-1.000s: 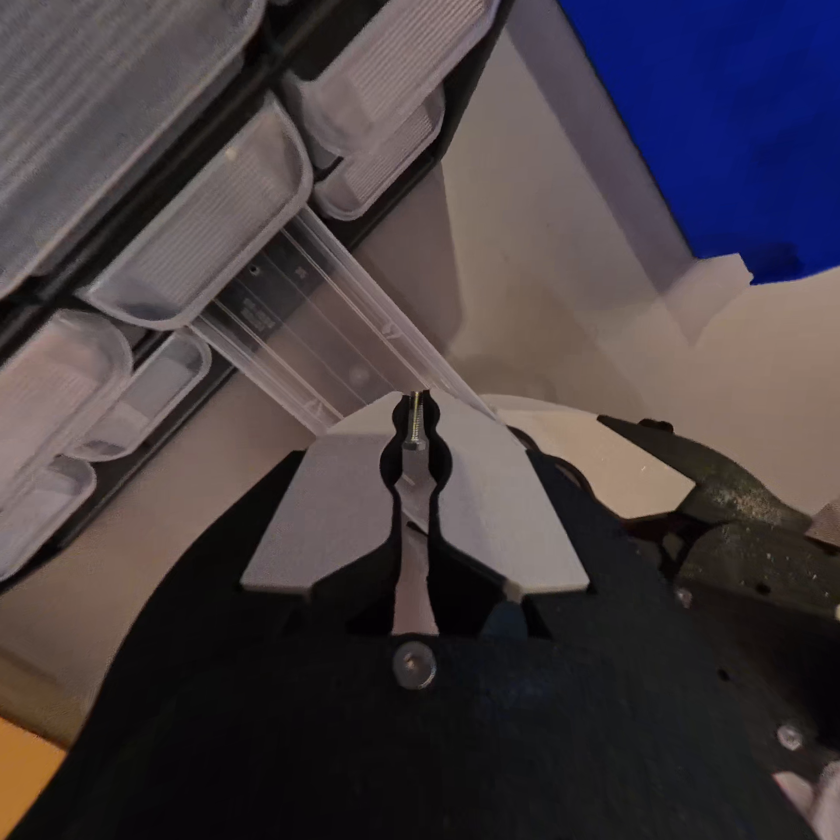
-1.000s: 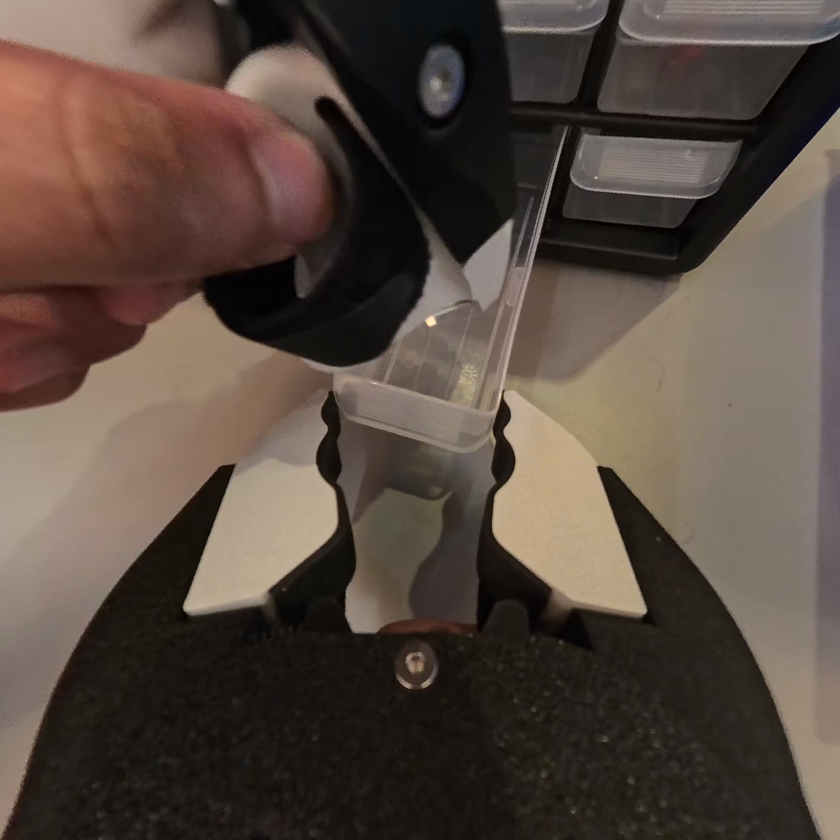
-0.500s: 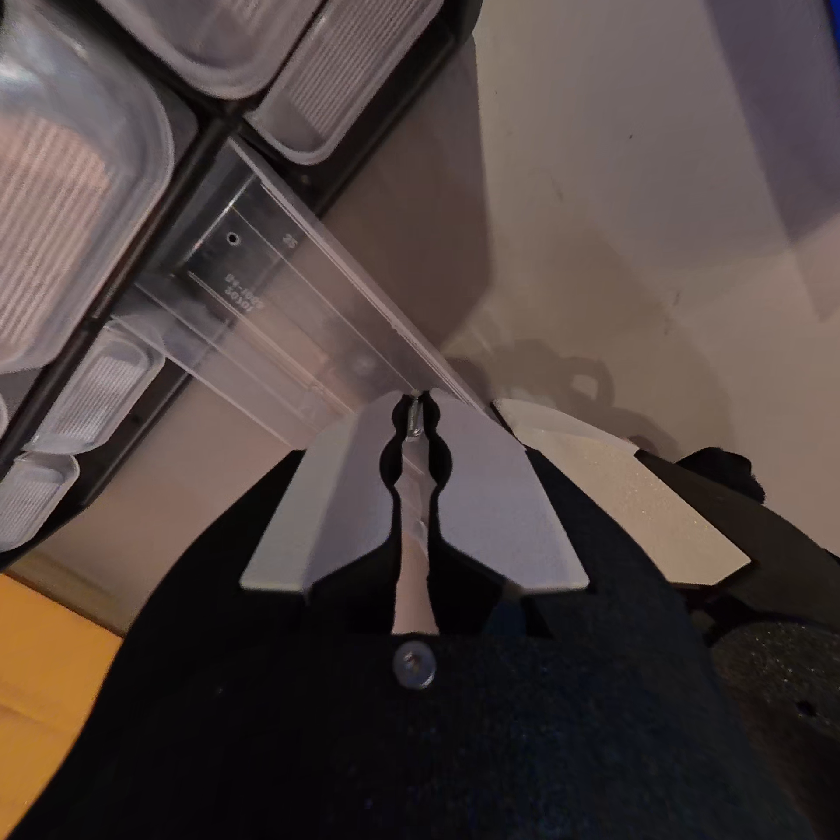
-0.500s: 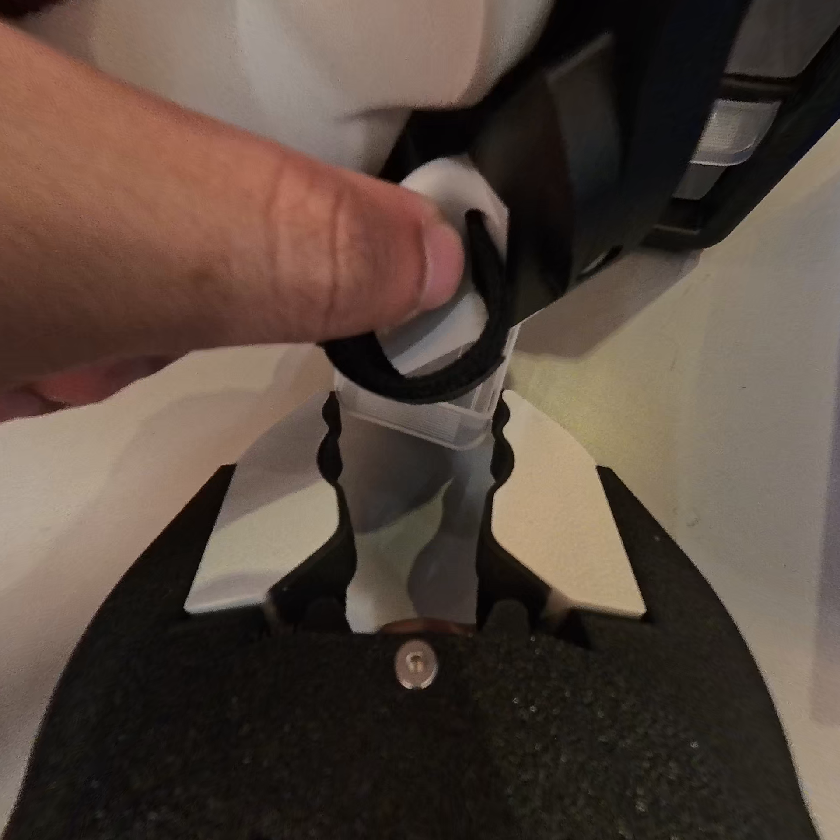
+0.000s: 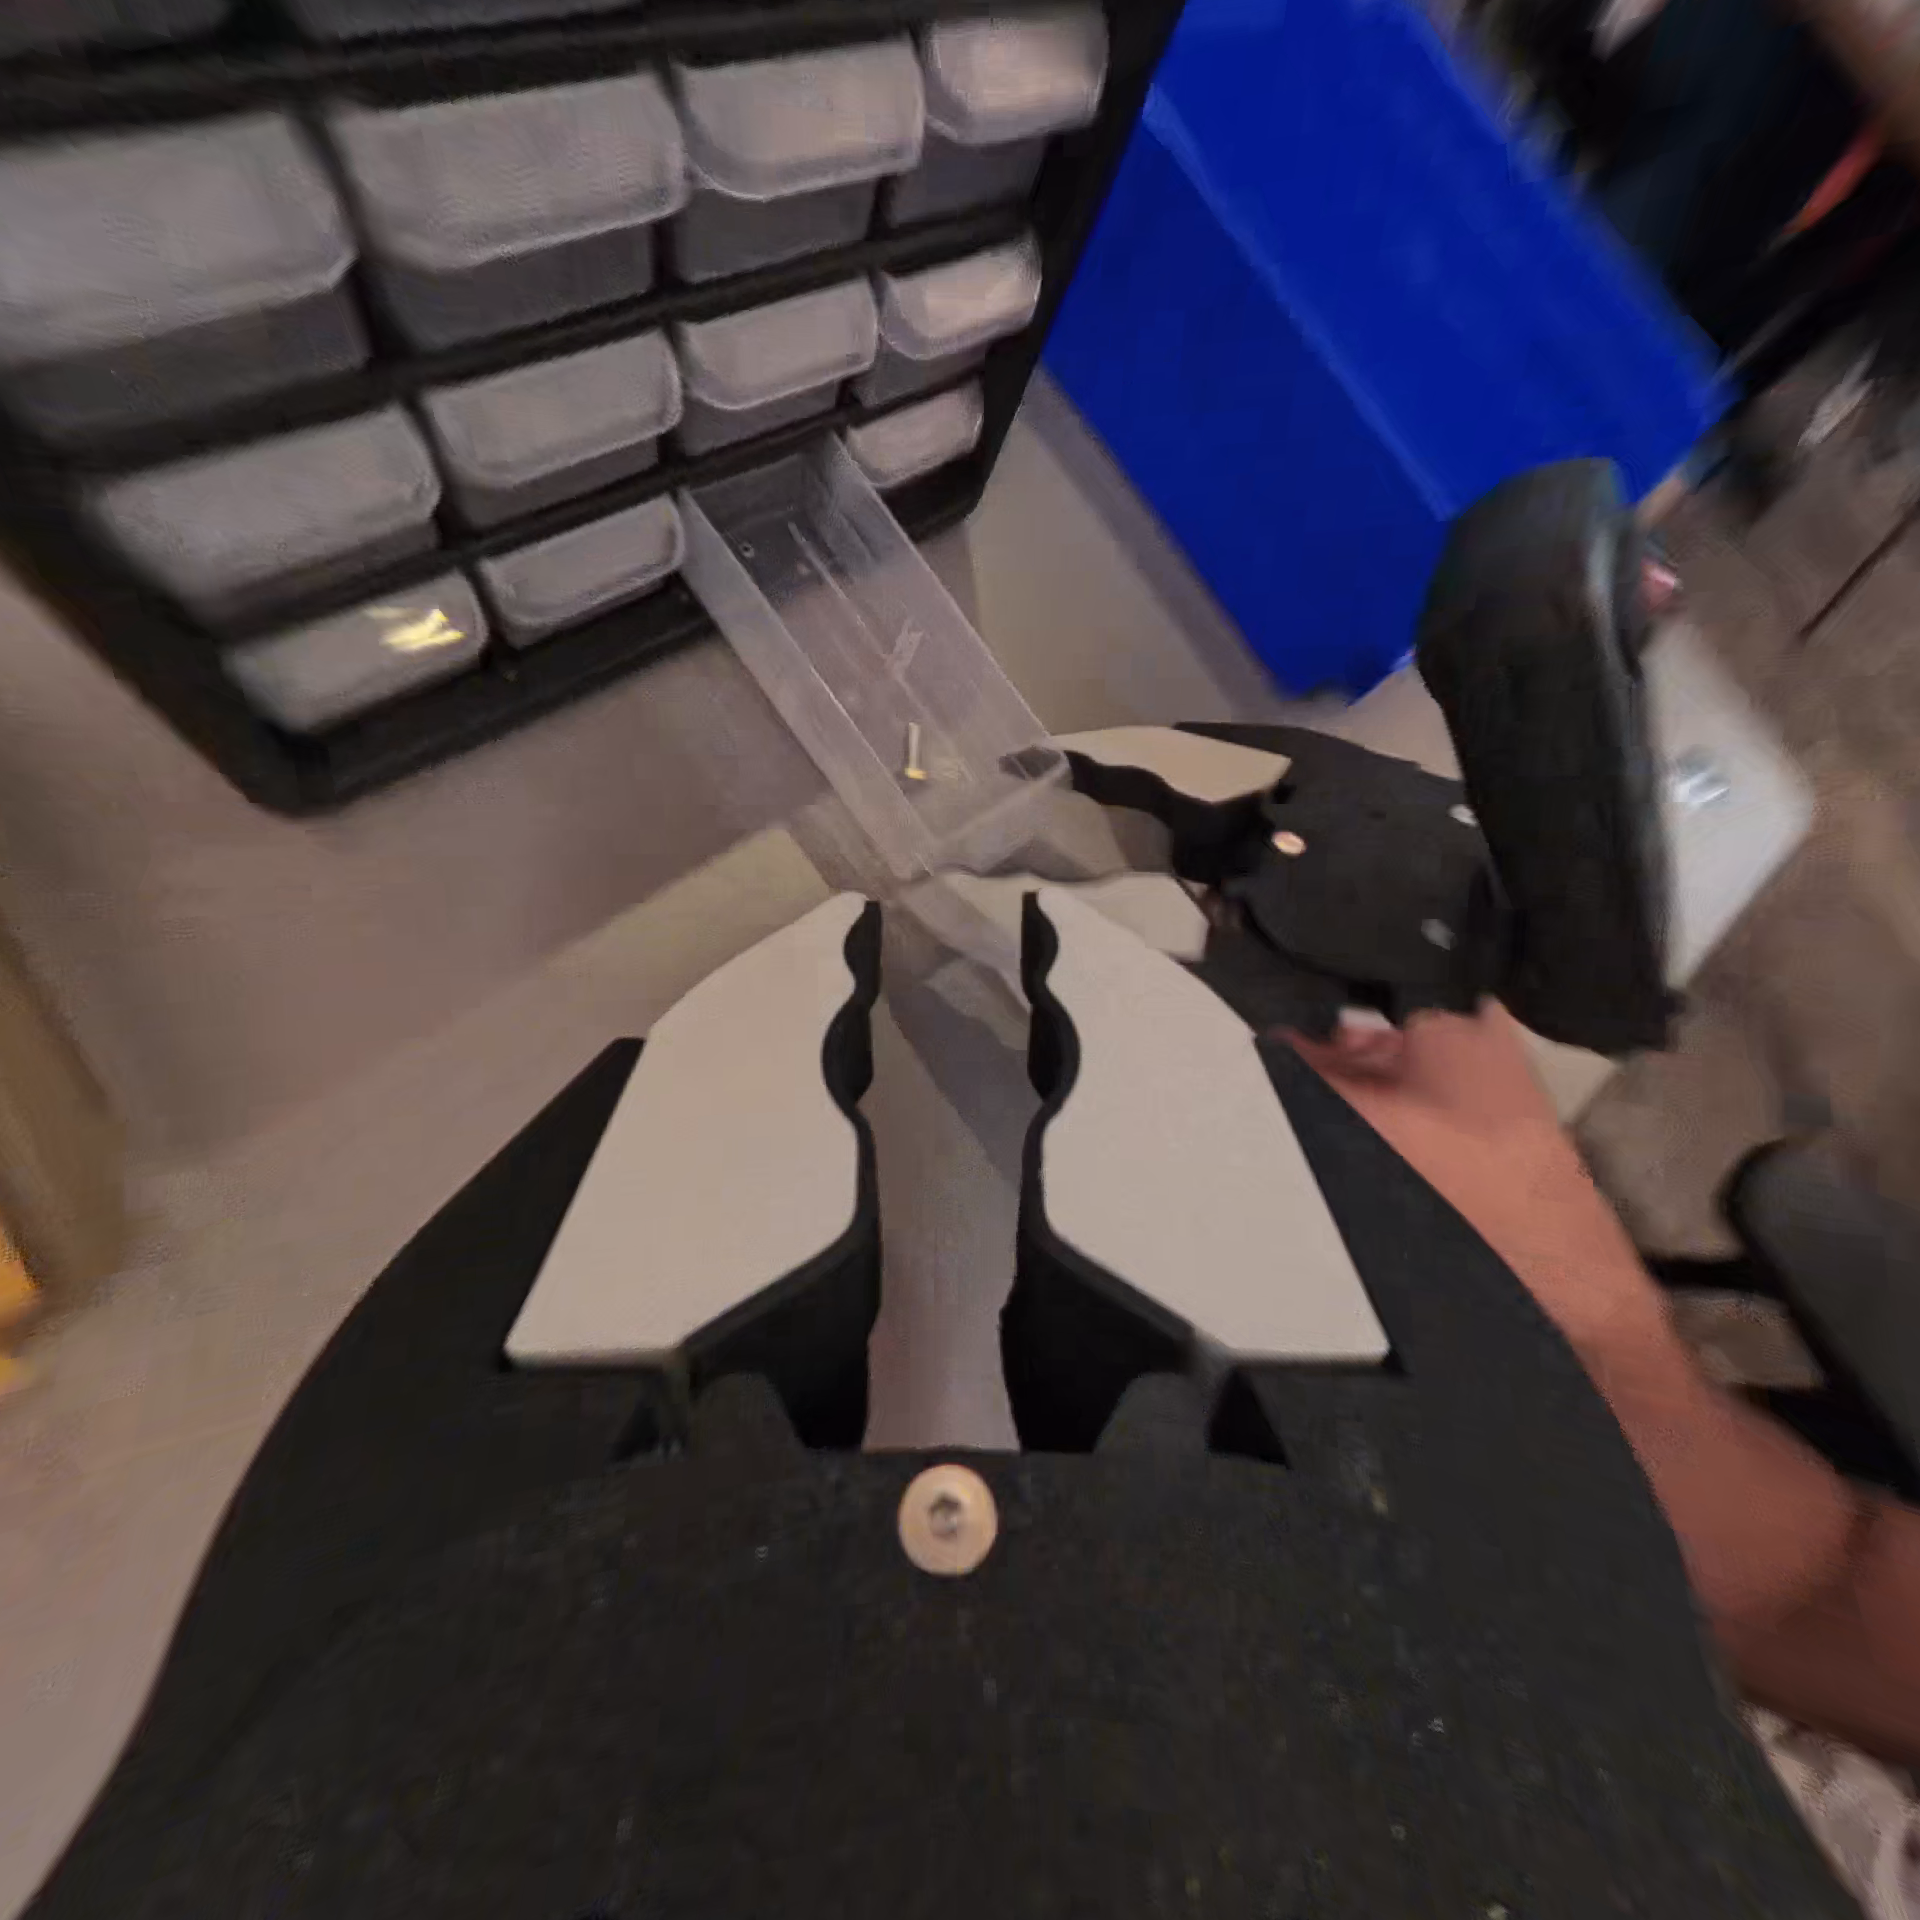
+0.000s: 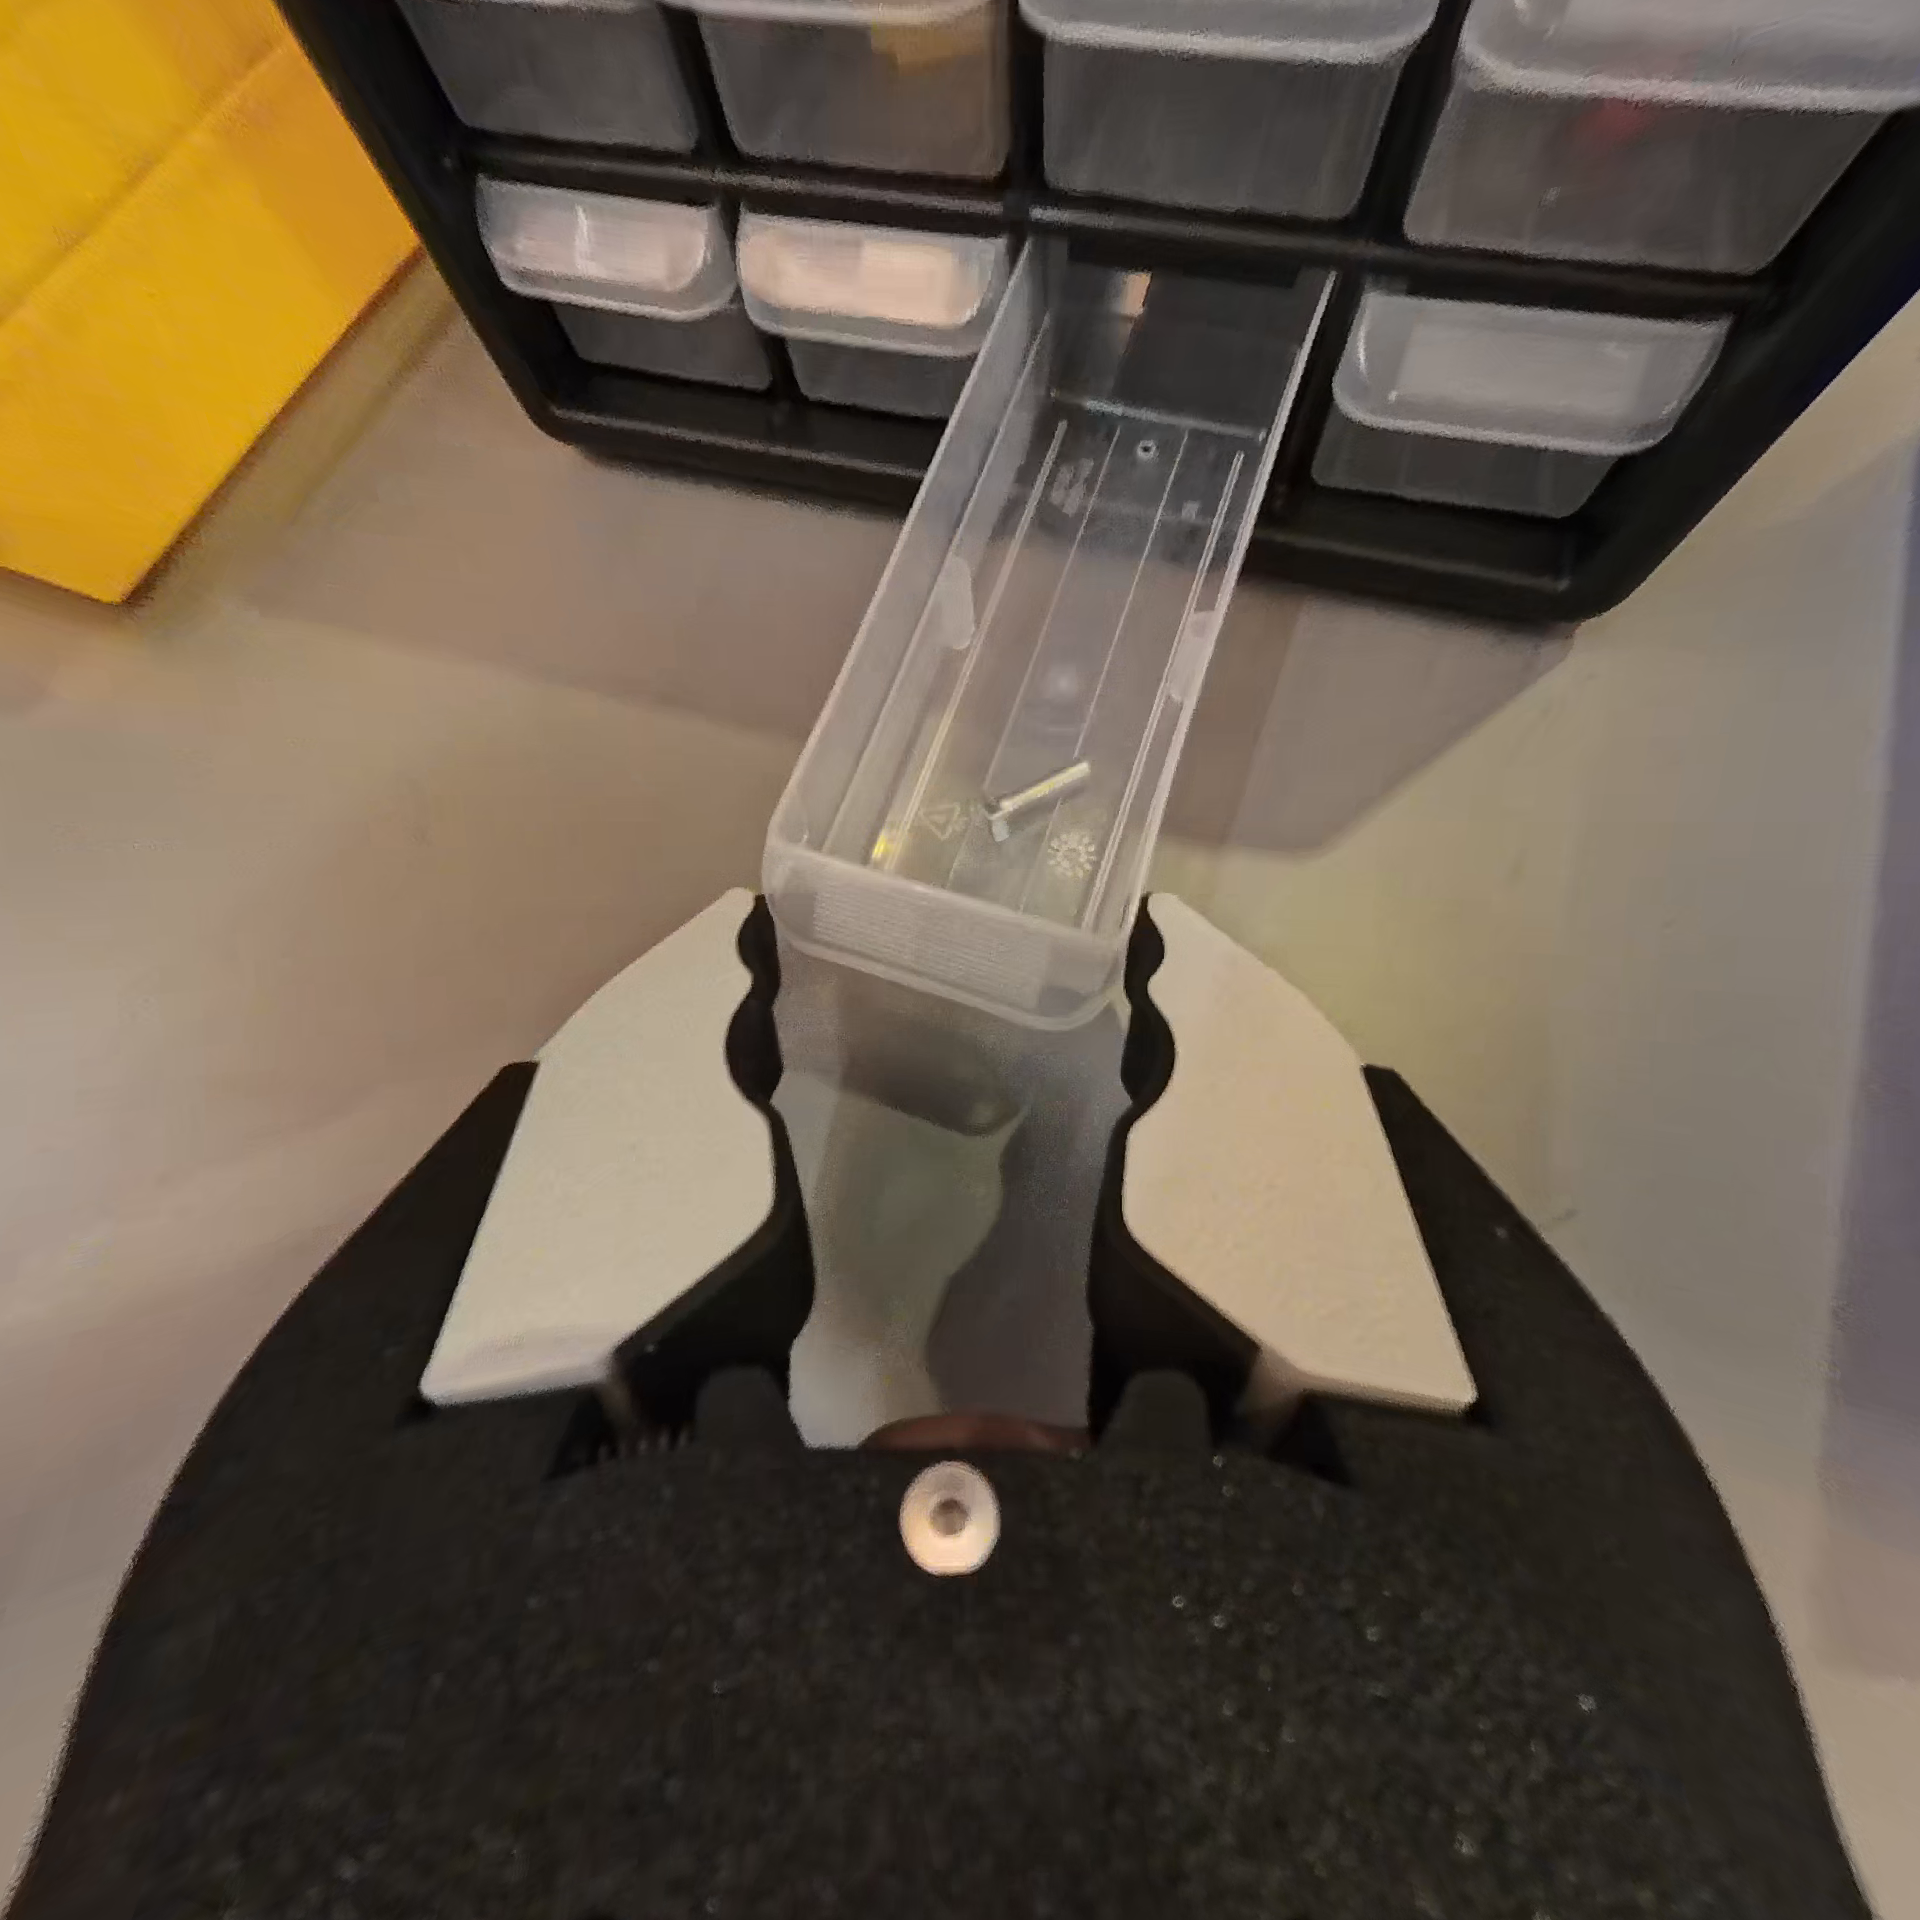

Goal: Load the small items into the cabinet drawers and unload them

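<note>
Right wrist view, right gripper (image 6: 951,951) clamped on pulled-out drawer (image 6: 1049,665) holding screw (image 6: 1039,798), yellow box (image 6: 156,281) left, left gripper (image 5: 951,914) apart.

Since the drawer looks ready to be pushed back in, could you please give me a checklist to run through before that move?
1. Small silver screw lies inside the clear plastic drawer, near its front: ok.
2. Left gripper open, holding nothing: ok.
3. Right gripper fingers at both sides of the drawer front: ok; firm grip: cannot tell.
4. Drawer's back end within its slot in the black cabinet: ok.
5. Left gripper clear of the drawer's path: cannot tell.
</note>
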A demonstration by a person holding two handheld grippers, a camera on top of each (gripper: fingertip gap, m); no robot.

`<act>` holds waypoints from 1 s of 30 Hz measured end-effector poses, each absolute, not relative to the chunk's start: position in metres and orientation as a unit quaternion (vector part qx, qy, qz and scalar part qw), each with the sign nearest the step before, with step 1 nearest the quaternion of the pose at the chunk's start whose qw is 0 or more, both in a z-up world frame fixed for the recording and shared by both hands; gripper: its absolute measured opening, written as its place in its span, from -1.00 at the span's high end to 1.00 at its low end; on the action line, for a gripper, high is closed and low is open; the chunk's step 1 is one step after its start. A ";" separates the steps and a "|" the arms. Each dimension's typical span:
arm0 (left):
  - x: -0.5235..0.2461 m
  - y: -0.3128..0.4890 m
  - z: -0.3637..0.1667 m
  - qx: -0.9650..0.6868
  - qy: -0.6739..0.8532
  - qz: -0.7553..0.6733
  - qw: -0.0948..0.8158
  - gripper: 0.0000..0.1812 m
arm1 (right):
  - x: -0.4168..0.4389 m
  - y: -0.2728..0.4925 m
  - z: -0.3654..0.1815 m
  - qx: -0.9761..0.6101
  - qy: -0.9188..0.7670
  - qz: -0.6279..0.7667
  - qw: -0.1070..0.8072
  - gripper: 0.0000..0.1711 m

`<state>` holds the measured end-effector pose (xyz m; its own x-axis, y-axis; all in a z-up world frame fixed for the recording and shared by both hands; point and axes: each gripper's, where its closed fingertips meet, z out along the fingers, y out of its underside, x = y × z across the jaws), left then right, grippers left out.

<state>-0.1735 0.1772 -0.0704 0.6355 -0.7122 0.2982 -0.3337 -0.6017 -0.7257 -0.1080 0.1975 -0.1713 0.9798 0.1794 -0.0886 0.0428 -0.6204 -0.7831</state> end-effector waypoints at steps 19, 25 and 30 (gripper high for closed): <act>-0.270 0.135 -0.098 -0.766 0.195 -0.315 0.525 0.28 | -0.089 0.236 -0.169 -0.895 -0.129 0.006 0.427 0.30; -0.273 0.135 -0.085 -0.734 0.193 -0.287 0.585 0.28 | -0.112 0.205 -0.158 -0.865 -0.145 0.070 0.476 0.53; -0.266 0.136 -0.099 -0.755 0.205 -0.266 0.563 0.24 | -0.114 0.235 -0.155 -0.862 -0.120 0.108 0.480 0.54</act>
